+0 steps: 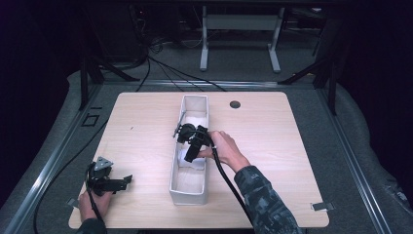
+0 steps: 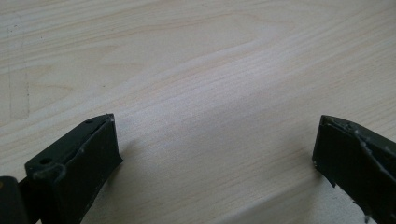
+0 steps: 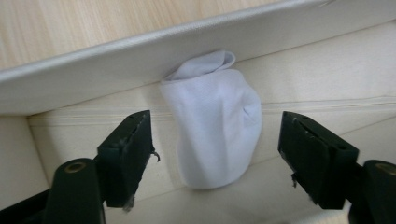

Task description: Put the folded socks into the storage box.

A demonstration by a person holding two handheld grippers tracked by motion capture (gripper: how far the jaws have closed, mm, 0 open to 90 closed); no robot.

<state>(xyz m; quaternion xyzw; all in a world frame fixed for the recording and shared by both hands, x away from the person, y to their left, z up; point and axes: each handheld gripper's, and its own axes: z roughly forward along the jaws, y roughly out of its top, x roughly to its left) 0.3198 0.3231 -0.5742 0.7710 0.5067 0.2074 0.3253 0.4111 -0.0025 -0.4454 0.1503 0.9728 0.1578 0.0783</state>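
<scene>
Rolled white cotton sock [image 3: 215, 126] lying inside the long narrow white fabric-lined box [image 1: 173, 183], tucked against its side wall, apparently just set down for storage. Right gripper [image 3: 215, 158] hanging over the box, jaws spread either side of the sock, not pinching. Left gripper [image 1: 127, 179] parked left of the box on the pale wood-grain tabletop [image 2: 210, 70], jaws wide, empty
</scene>
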